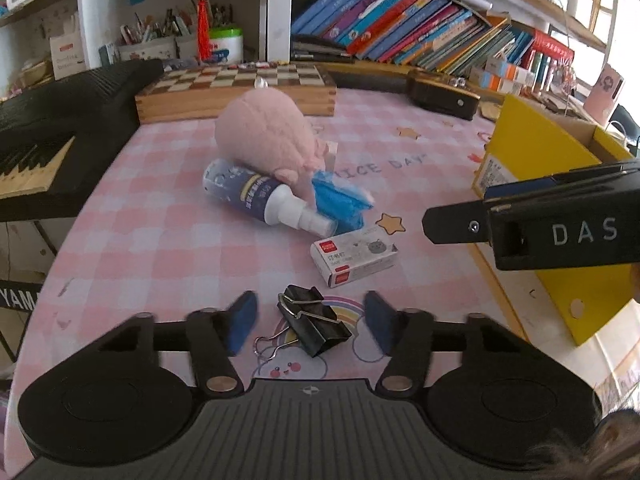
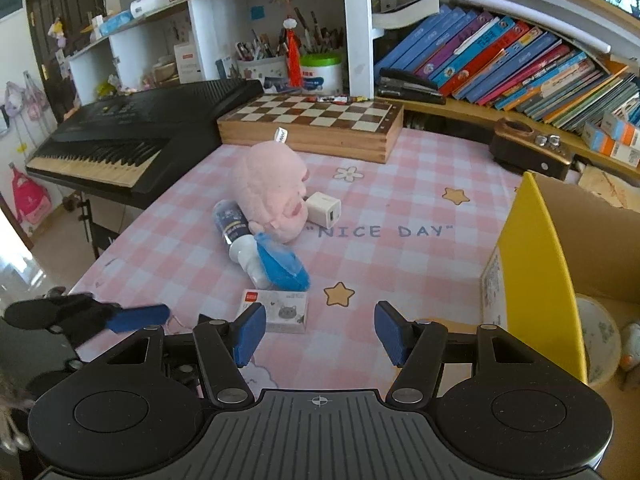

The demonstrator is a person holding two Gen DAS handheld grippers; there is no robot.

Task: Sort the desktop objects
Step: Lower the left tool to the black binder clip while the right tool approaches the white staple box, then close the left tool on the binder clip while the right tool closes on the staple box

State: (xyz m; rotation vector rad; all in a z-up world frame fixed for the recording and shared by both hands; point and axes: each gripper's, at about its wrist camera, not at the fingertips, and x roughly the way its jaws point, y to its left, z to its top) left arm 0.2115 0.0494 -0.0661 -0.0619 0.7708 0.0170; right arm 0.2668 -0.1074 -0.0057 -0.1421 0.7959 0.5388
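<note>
A black binder clip (image 1: 312, 320) lies on the pink checked tablecloth (image 1: 160, 240) between the blue pads of my left gripper (image 1: 311, 322), which stands open; neither pad touches the clip. Just beyond it sits a small white staple box (image 1: 354, 254), then a spray bottle (image 1: 256, 196), a blue packet (image 1: 340, 204) and a pink plush toy (image 1: 264, 132). My right gripper (image 2: 320, 332) is open and holds nothing, hovering near the staple box (image 2: 276, 312). A white charger cube (image 2: 324, 210) rests beside the plush toy (image 2: 272, 192). One left fingertip (image 2: 136, 318) shows at the right wrist view's left edge.
A yellow cardboard box (image 2: 536, 264) stands open at the right, with a roll of tape (image 2: 600, 340) inside. A wooden chessboard box (image 2: 312, 124) and a black keyboard (image 2: 132, 136) border the far and left sides. Books (image 2: 500, 60) fill the shelf behind.
</note>
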